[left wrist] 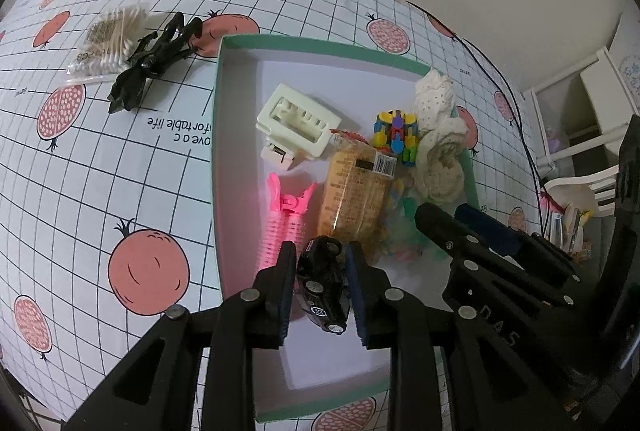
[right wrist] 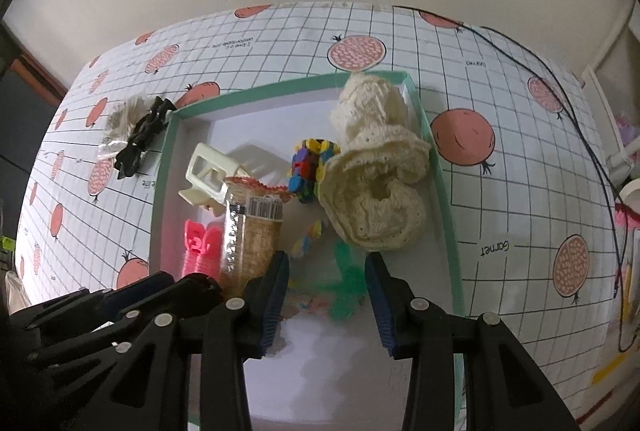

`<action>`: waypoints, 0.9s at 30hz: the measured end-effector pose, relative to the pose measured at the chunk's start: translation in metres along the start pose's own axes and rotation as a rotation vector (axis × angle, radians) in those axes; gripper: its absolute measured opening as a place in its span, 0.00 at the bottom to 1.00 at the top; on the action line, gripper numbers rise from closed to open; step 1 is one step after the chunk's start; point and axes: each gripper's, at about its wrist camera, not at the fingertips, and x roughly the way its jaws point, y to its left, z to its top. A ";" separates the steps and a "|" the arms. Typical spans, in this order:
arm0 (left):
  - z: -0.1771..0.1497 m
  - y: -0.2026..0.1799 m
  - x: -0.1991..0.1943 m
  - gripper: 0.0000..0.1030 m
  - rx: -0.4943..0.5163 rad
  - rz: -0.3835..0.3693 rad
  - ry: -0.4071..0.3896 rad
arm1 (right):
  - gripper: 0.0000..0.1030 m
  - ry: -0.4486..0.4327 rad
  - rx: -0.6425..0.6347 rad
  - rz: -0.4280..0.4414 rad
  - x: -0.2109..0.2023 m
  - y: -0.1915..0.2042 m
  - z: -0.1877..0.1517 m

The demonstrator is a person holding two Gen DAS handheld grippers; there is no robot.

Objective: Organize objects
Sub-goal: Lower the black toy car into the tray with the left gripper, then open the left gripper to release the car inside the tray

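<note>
Above the pomegranate-patterned desk [left wrist: 120, 191], a small, rigid, probably light toy car [left wrist: 322, 285] is clamped sideways by the left tongs [left wrist: 320, 291], while the right tongs [right wrist: 326, 295] are held released.

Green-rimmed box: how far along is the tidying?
Done: cream hair claw, pink roller, snack packet and cream knit cloth lie inside the green-rimmed box. In hand: left hand-held gripper clamps a black toy car. Left: black hair claw, cotton-swab bag.

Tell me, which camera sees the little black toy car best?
The left wrist view: the black toy car sits clamped in the left gripper, over the green box. The right wrist view doesn't show it; the left gripper's fingers there hide it.
</note>
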 end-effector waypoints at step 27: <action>-0.012 0.024 -0.019 0.68 -0.011 0.074 -0.040 | 0.80 0.006 -0.030 -0.042 -0.010 0.005 -0.012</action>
